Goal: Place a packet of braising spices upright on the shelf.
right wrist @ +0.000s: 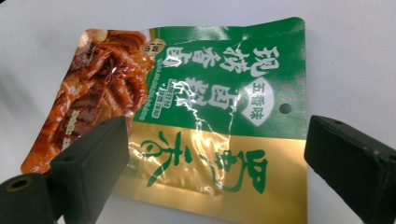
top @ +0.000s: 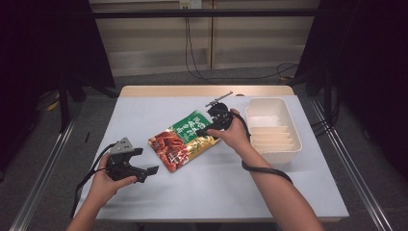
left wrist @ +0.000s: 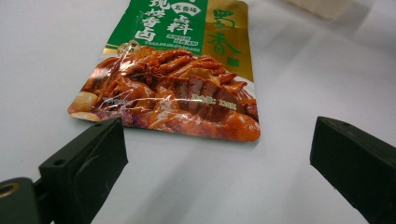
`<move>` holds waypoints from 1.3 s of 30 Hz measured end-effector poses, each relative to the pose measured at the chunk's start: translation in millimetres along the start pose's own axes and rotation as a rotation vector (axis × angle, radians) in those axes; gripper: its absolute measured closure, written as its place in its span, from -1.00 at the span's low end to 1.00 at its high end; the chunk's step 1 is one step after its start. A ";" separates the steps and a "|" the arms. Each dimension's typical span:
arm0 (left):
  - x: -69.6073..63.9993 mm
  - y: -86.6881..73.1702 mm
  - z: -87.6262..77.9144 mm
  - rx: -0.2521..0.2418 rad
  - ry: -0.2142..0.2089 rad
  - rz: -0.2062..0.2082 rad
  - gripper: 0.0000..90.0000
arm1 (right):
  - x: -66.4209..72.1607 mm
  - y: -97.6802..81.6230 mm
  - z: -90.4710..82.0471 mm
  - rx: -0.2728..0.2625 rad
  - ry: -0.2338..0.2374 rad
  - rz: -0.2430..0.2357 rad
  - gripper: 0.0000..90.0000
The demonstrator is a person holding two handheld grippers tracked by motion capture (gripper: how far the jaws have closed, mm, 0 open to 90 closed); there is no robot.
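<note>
A food packet (top: 184,140) with green, gold and red print lies flat on the white surface (top: 216,183), near its middle and left of a white tray (top: 272,126). The right tongs (top: 204,131) hover over the packet's upper, green end with their jaws spread wide, gripping nothing. The left tongs (top: 144,162) sit just beside the packet's lower, red end, also wide open and empty, jaws pointing toward it.
</note>
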State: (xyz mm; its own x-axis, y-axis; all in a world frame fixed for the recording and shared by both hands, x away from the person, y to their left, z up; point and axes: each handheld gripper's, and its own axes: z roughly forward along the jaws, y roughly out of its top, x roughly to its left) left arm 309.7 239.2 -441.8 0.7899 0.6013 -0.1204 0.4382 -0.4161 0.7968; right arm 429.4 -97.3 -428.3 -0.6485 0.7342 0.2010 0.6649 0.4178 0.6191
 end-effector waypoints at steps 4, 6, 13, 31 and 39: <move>0.3 -0.5 0.2 -0.004 -0.004 -0.001 -0.91 | -11.6 2.4 9.4 -0.008 0.006 0.032 -0.75; 0.5 -0.2 -0.1 -0.005 -0.004 0.003 -0.91 | -13.1 2.6 10.8 -0.011 0.009 0.034 -0.73; -0.1 0.0 0.9 -0.004 -0.014 0.005 -0.91 | -24.6 4.0 21.7 0.004 0.013 0.050 -0.65; -3.2 2.2 -0.4 -0.009 -0.032 0.035 -0.92 | -38.6 3.4 37.9 0.034 0.038 0.073 -0.44; -3.1 2.2 -0.5 -0.011 -0.029 0.036 -0.91 | -43.6 0.9 38.5 0.036 0.073 0.110 -0.24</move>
State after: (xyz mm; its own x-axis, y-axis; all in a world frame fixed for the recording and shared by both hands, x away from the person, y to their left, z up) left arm 308.0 236.8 -439.4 0.8173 0.5659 -0.1085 0.4047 -0.4298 0.8071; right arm 472.6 -108.3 -465.6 -0.5950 0.7364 0.3220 0.7459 0.3567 0.5625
